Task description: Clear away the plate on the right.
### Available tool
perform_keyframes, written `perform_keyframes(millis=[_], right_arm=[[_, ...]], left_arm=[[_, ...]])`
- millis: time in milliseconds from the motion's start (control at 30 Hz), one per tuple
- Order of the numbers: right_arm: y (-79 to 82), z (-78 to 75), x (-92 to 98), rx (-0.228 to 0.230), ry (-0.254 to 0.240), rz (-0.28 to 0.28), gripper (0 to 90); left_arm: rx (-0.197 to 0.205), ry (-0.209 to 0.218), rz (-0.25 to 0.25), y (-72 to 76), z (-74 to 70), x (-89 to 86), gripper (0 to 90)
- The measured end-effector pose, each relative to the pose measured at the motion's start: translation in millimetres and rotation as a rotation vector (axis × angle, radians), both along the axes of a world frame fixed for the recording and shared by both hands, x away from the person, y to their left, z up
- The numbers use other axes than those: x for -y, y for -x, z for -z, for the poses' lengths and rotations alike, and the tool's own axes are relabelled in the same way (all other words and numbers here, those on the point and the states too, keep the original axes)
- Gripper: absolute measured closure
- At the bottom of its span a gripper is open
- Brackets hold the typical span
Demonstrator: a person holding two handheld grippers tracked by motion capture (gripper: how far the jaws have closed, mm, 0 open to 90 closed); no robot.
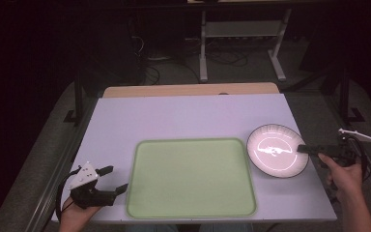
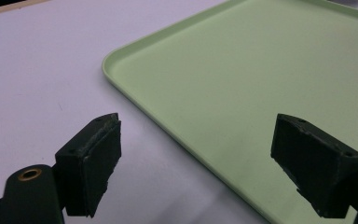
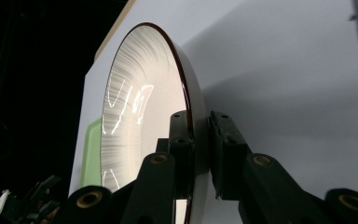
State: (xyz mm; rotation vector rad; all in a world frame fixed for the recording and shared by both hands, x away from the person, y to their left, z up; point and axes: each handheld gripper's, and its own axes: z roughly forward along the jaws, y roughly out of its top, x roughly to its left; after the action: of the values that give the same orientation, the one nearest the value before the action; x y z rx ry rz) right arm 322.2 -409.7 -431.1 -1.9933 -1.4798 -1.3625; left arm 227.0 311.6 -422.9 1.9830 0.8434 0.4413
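Your right gripper (image 1: 303,149) is clamped on the plate's (image 1: 276,150) right rim, one jaw inside, one under. The plate sits on the table (image 1: 183,116) just right of the tray (image 1: 191,178). Looks like the grasp step is done; next is likely lift and carry left onto the tray, so keep it level. Your left gripper (image 1: 115,180) is wide open, empty, just left of the tray's near corner.

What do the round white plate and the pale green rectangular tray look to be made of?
Round white plate: likely glazed ceramic; glossy, with sharp light reflections, fine radial ridges and a dark rim. Pale green rectangular tray: probably moulded plastic; even matte colour, rounded corners, a soft raised lip.
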Motion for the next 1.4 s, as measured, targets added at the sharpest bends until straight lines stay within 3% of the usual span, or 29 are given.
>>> perform_keyframes(millis=[533,1167,1400], right_arm=[[-0.9,-24.2,-23.7,0.051,-0.040,-0.071,79.2],[-1.6,-55.2,-81.4,0.115,-0.039,-0.191,78.3],[-3.1,-60.2,-93.8,0.131,-0.055,-0.221,78.2]], left_arm=[[0.003,0.004,0.000,0.4,-0.5,-0.6,15.9],[0.007,0.004,-0.005,0.7,-1.0,-1.6,15.9],[0.007,0.004,-0.005,0.7,-1.1,-1.8,15.9]])
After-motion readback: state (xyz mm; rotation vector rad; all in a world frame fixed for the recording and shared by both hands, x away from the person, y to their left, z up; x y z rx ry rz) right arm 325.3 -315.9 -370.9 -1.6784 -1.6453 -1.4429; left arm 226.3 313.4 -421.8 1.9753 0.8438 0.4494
